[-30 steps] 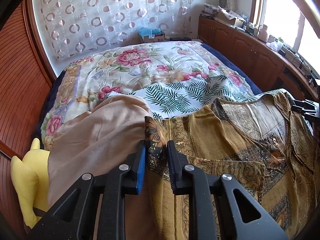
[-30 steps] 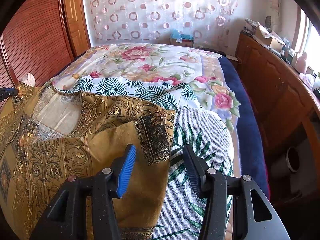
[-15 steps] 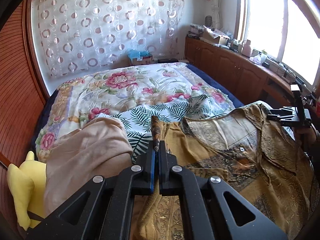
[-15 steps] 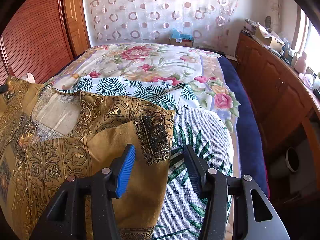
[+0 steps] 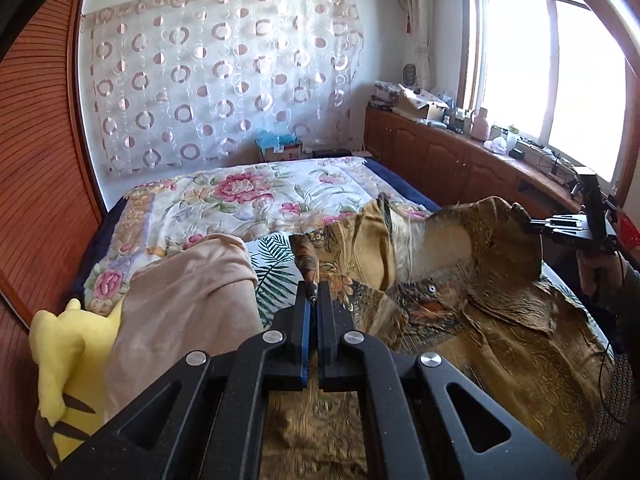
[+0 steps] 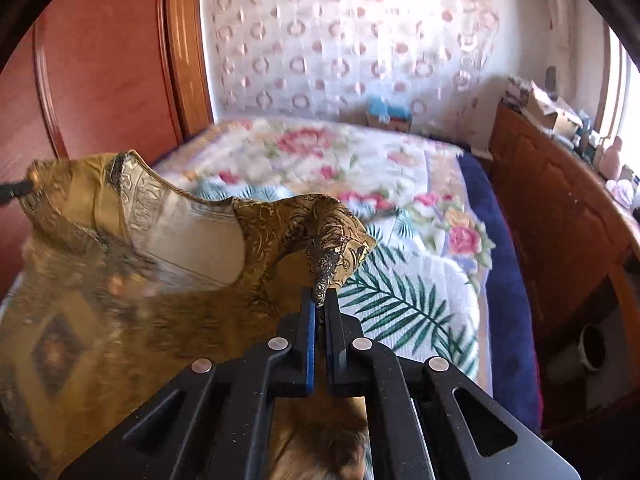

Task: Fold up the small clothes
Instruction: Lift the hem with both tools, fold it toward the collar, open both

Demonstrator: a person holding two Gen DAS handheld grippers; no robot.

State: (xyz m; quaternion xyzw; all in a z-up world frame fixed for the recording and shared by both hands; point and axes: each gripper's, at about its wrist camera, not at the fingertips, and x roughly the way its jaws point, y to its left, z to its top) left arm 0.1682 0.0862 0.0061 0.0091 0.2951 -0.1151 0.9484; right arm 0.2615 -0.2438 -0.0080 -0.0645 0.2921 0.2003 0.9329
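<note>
A bedroom, seen from two handheld tools working over a bed [image 5: 248, 200] with a floral cover. Both tools are clamped tight on a gold-brown patterned shirt [image 5: 492, 320]: the left tool [image 5: 313, 300] pinches one shoulder corner, the right tool [image 6: 319, 300] pinches the other, so the collar edge hangs raised between them while the shirt's body trails down onto a palm-leaf cloth [image 6: 404, 300] spread on the bed. A beige garment [image 5: 188, 300] and a yellow plush toy [image 5: 60, 364] lie just beside the shirt. Each grip catches only a thin pinch of fabric, so a sharp pull could slip a corner free, and uneven lifting would likely skew the fold
</note>
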